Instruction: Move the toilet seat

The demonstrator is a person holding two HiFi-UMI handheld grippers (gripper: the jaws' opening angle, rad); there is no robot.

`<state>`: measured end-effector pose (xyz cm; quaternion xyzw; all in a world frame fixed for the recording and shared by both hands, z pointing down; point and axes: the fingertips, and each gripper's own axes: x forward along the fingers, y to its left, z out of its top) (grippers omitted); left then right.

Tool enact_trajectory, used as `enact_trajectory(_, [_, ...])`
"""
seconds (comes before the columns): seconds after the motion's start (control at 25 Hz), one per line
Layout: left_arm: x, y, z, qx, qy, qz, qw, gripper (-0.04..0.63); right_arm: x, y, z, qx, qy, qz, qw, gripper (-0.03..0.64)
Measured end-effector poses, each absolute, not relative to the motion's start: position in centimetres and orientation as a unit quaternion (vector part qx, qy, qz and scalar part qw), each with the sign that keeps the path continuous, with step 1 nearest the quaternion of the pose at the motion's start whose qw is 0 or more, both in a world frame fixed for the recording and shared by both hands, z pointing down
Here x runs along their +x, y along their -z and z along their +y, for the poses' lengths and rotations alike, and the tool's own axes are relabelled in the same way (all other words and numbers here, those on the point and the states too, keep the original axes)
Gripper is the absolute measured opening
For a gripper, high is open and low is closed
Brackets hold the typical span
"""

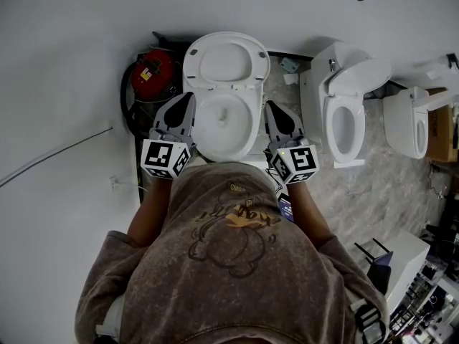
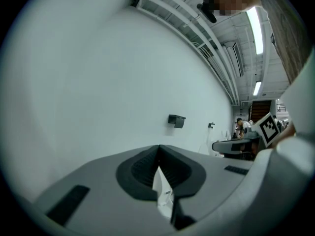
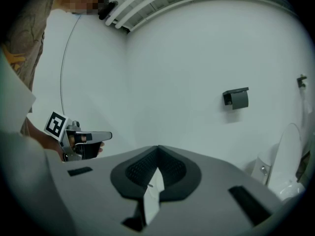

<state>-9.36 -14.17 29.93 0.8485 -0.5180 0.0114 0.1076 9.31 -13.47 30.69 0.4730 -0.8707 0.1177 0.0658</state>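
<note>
A white toilet stands against the wall in the head view, its bowl open and the seat and lid raised behind it. My left gripper hovers beside the bowl's left rim, my right gripper beside its right rim; neither touches it. In the left gripper view the jaws are shut with nothing between the pads, and the right gripper's marker cube shows at the right. In the right gripper view the jaws are likewise shut and empty, with the left gripper at the left.
A second toilet and a third stand to the right on a marbled floor. A red object in black hose lies left of the bowl. A dark box hangs on the wall. A person's torso fills the lower head view.
</note>
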Motion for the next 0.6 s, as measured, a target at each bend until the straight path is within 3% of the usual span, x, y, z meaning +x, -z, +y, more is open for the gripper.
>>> enact_trajectory(0.6, [-9.4, -29.7, -14.2, 0.845, -0.004, -0.523, 0.115, 0.009, 9.5, -30.2, -14.6, 0.447, -0.107, -0.885, 0.077, -0.003])
